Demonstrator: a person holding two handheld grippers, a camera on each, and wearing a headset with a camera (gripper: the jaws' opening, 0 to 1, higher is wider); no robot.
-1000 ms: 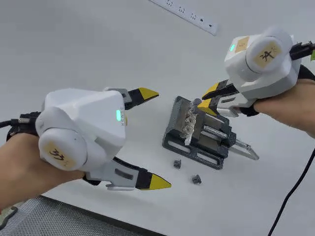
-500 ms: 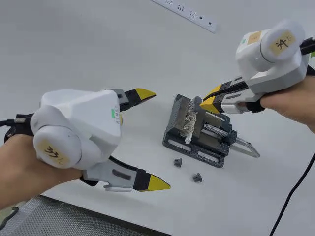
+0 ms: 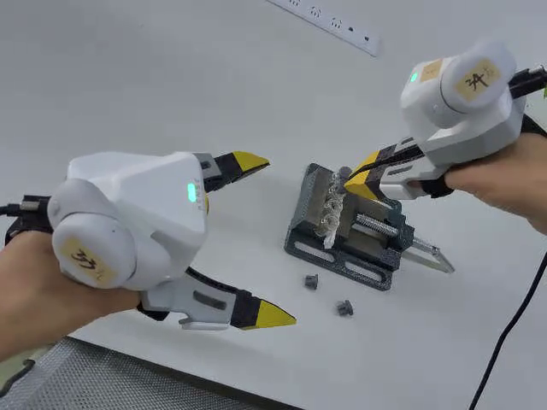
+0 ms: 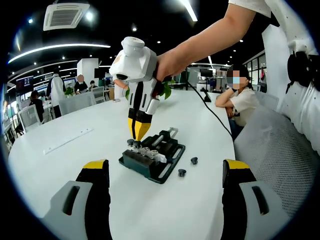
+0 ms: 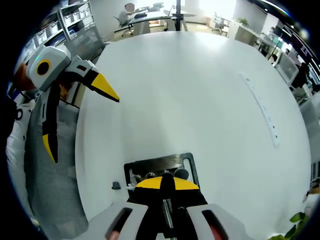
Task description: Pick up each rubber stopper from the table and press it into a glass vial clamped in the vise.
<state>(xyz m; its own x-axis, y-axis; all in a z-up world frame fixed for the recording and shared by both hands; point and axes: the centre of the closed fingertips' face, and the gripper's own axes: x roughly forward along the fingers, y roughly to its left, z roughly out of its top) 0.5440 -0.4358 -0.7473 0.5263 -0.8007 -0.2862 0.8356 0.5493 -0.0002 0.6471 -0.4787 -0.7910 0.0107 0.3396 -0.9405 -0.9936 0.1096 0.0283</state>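
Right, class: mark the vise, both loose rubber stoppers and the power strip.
vise (image 3: 342,266): head view, base rail.
rubber stopper beside the vise (image 3: 311,281): head view, top.
other rubber stopper (image 3: 344,307): head view, top.
power strip (image 3: 338,27): head view, face.

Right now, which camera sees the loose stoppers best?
The head view: both stoppers lie plain, near the vise. The left gripper view shows them small and far; the right gripper view catches one beside the vise.

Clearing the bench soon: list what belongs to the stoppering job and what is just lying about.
Job: vise, glass vials, two loose stoppers, right tongs shut at the vise, left tongs open.
Lying about: power strip, black cable.
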